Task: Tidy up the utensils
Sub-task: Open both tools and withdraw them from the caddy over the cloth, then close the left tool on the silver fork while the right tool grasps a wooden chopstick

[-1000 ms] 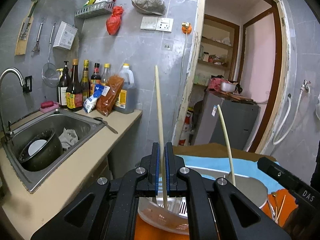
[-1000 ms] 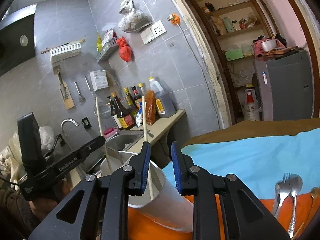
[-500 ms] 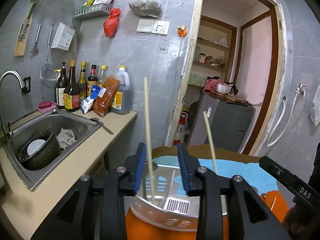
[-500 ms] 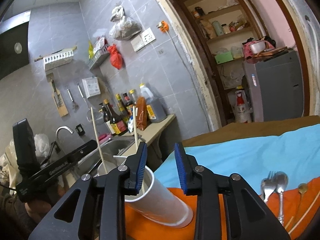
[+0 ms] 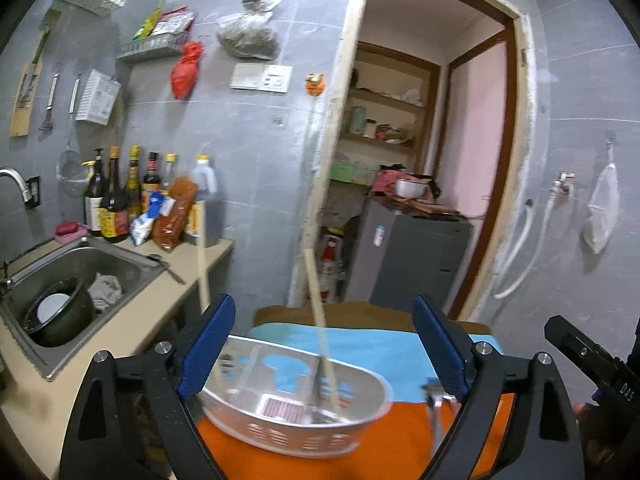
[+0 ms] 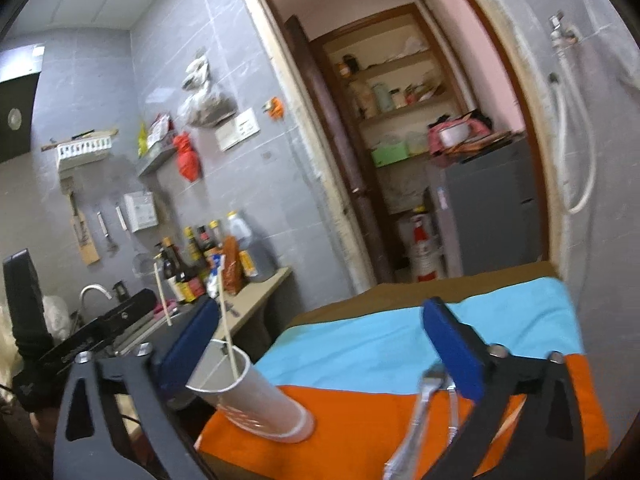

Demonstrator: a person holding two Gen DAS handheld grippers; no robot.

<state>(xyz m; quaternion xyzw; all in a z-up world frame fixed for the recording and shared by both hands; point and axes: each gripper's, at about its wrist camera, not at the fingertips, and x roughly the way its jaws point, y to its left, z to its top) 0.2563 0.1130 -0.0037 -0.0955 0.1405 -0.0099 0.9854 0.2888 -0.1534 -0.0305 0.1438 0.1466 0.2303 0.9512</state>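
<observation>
A white perforated utensil holder (image 5: 296, 412) stands on the orange cloth (image 5: 384, 448), with two pale chopsticks (image 5: 320, 332) standing in it. My left gripper (image 5: 324, 352) is wide open and empty, its jaws on either side of the holder. In the right wrist view the holder (image 6: 248, 396) is at lower left with the chopsticks (image 6: 226, 320) leaning out of it. My right gripper (image 6: 320, 352) is wide open and empty. Metal cutlery (image 6: 424, 420) lies on the cloth under the right jaw.
A blue cloth (image 6: 380, 344) covers the far part of the table. To the left are a counter with a steel sink (image 5: 76, 280) and several sauce bottles (image 5: 116, 196). A doorway and a grey cabinet (image 5: 416, 256) lie beyond the table.
My left gripper let go of the chopstick, opened wide and pulled back. My right gripper also opened wide and drew back to the right. Both chopsticks now stand free in the holder.
</observation>
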